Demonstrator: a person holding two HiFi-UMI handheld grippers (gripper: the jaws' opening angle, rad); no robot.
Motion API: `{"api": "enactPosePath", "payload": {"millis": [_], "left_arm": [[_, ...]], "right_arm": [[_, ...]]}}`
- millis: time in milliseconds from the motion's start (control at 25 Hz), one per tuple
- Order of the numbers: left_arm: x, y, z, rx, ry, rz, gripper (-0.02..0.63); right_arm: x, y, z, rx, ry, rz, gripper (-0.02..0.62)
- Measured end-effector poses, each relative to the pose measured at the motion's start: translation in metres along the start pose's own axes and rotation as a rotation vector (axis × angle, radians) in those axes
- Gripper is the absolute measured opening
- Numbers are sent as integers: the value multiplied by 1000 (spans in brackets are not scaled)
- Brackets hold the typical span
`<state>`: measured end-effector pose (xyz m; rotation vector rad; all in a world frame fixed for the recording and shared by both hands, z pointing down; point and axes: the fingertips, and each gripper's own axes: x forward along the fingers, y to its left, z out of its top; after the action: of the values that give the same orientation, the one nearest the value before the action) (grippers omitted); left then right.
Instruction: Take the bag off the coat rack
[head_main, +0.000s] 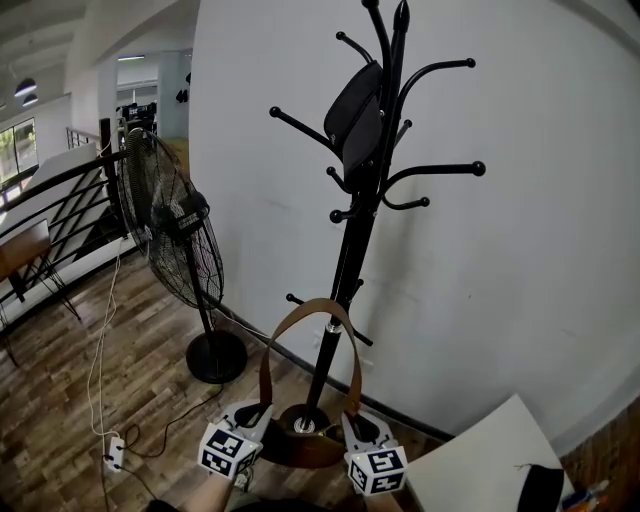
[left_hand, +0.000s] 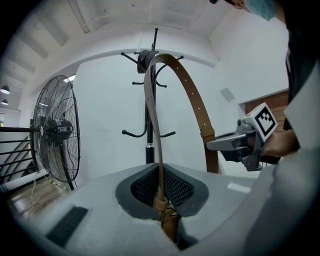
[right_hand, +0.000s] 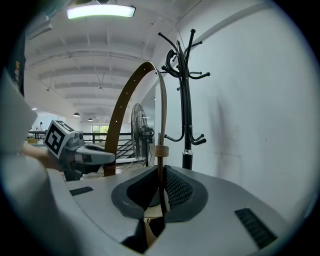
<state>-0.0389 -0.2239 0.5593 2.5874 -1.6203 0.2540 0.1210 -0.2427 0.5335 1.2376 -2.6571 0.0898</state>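
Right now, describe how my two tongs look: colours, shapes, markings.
The left tongs and the right tongs both have smooth, light grey moulded shells, with dark mesh-textured pads lining the jaws. Each carries a white cube printed with black square markers: the left cube, the right cube.
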Motion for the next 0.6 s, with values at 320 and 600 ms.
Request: {"api": "enactPosePath", "payload": {"millis": [320, 600], "left_arm": [[-1, -9, -9, -3, 17, -15, 13], [-2, -12, -12, -3, 30, -31, 14]], "right_arm": [[-10, 1, -11, 7, 20, -10, 35], [-13, 3, -11, 15, 23, -20, 34]]}}
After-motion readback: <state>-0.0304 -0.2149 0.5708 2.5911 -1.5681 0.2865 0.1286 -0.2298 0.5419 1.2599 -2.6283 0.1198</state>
